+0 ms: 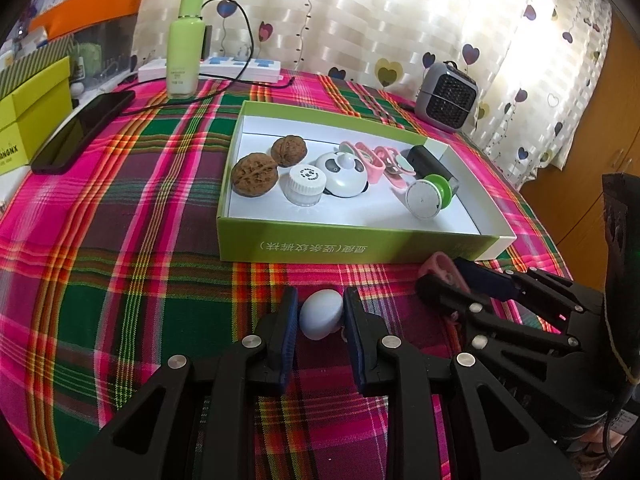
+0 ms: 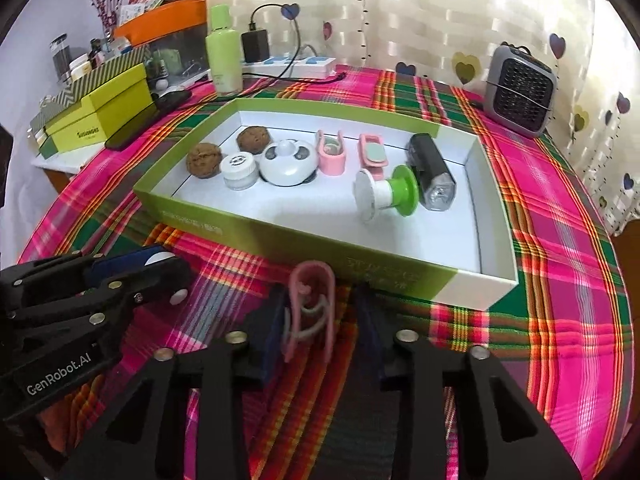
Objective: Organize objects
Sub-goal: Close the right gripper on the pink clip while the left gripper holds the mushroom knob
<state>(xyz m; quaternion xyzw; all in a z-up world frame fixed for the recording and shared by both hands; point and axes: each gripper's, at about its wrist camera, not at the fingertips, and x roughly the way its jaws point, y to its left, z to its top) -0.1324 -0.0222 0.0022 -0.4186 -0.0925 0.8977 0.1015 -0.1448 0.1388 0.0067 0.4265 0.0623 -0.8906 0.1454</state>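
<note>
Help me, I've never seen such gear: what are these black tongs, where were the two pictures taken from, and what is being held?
No robot: a person holds tongs in each hand, each with a camera looking forward from it. One picture comes from the left tongs, the other from the right tongs. On the plaid cloth stands a green box with walnuts, a jar and a spool. The left tongs are shut on a white egg-shaped thing. A pink clip lies between the right tongs, not pinched yet.

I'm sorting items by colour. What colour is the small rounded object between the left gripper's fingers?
Pale bluish-white; the rounded object shows best in the left wrist view.
</note>
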